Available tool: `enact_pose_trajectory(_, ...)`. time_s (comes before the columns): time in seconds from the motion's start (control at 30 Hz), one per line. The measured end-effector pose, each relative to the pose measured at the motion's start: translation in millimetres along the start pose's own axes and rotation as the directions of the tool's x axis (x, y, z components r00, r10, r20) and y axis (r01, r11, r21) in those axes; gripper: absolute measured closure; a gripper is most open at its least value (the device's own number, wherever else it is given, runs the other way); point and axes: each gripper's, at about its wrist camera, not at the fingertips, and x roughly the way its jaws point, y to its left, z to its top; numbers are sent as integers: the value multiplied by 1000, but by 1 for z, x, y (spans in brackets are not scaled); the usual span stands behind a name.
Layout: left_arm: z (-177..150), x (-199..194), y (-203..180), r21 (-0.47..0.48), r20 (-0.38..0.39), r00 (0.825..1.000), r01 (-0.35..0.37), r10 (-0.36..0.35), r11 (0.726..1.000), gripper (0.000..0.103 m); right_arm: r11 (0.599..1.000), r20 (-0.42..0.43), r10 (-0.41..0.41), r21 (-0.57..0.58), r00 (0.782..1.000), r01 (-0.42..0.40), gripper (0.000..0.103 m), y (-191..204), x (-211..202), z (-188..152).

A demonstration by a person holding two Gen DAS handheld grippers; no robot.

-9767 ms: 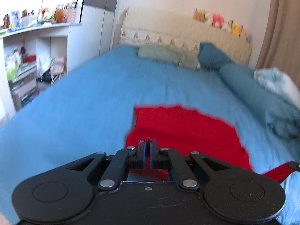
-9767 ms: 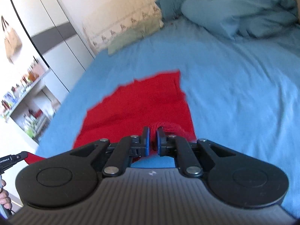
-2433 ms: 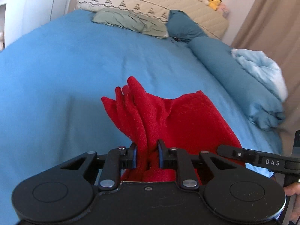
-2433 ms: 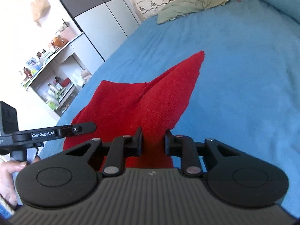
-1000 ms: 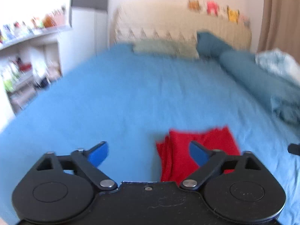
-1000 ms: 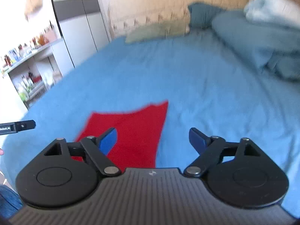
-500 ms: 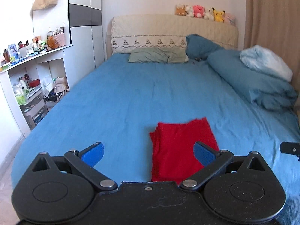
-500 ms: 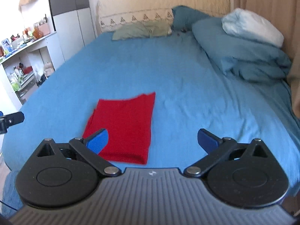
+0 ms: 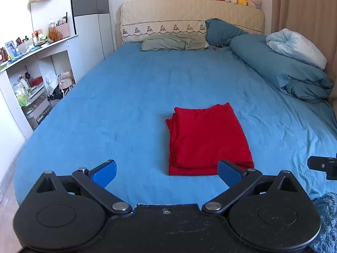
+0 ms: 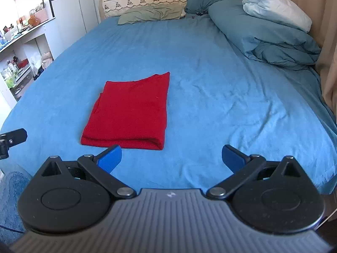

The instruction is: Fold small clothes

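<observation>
Your left gripper (image 9: pixel 166 172) and right gripper (image 10: pixel 172 157) both gape wide, empty, above the folded red cloth (image 10: pixel 130 110); no legible writing.

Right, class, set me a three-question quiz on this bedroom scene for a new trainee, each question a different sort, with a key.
1. True or false: the left gripper is shut on the red cloth.
2. Where does the red cloth lie? A) on the blue bed sheet B) on the green pillow C) on the shelf
3. Fill in: the right gripper is ____.

Key: 1 false, it is open and off the cloth; 2 A; 3 open.
</observation>
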Motion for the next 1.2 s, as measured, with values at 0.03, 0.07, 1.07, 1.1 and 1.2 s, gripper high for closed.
enact_pose_trajectory(0.03, 0, -1, -1, -1, 0, 1000, 1, -1, 1000, 0, 1000, 1, -2, -3, 1000, 2, 0, 0, 0, -1)
enact_pose_trajectory(0.07, -1, -1, -1, -1, 0, 1000, 2, -2, 1000, 0, 1000, 1, -1, -2, 1000, 1, 0, 0, 0, -1)
enact_pose_trajectory(1.07, -1, -3, -7, 20, 13, 1000, 3, -3, 1000, 0, 1000, -6, -1, 7, 1000, 1, 0, -5, -5, 0)
enact_pose_trajectory(1.1, -1, -3, -6, 20, 13, 1000, 2, -2, 1000, 0, 1000, -5, -3, 6, 1000, 3, 0, -4, -5, 0)
enact_pose_trajectory(1.2, -1, -3, -6, 20, 14, 1000, 2, -3, 1000, 0, 1000, -5, -4, 7, 1000, 4, 0, -3, -5, 0)
